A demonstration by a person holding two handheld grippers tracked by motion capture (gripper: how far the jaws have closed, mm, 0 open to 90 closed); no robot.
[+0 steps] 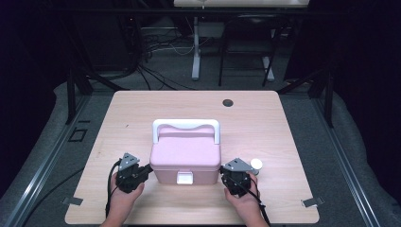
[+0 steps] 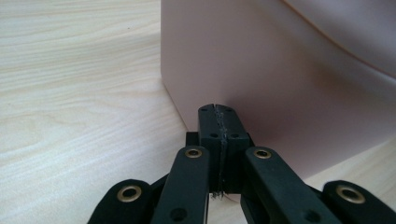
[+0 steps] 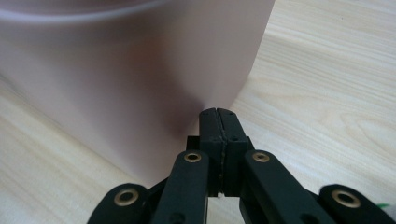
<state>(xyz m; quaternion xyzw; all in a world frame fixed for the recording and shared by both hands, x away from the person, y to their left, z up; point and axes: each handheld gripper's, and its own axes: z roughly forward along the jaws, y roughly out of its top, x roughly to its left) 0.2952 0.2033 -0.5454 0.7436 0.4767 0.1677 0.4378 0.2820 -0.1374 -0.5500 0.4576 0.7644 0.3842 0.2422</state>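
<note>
Nearest you, your two hands come in over the front edge of the light wooden table [image 1: 142,104], each wrapped around a black tool with a cable trailing back toward you. Your left hand [image 1: 124,198] holds the left tool [image 1: 150,166] low on the table, angled toward the pink box [image 1: 185,156]; in the left gripper view its jaws are pressed together with nothing between them, and their tips sit right against the box's left side wall near its front corner. Your right hand [image 1: 243,201] holds the right tool [image 1: 222,169] in the mirror position, and in the right gripper view its jaws are likewise drawn together on nothing, tips just at the box's right side wall near the front corner. A grey three-cornered plate sits on top of each tool. The box stands between the two tools in the near-middle of the table, lid down, with a white latch [image 1: 184,178] on its front face and a white handle [image 1: 186,126] folded back over its far edge. Just past your right tool, a small white round object [image 1: 256,164] rests on the table; what it is cannot be told. Farther off, a dark round hole [image 1: 228,102] marks the table near its far edge, and beyond that are table legs and cables [image 1: 156,47] on the dark floor.
</note>
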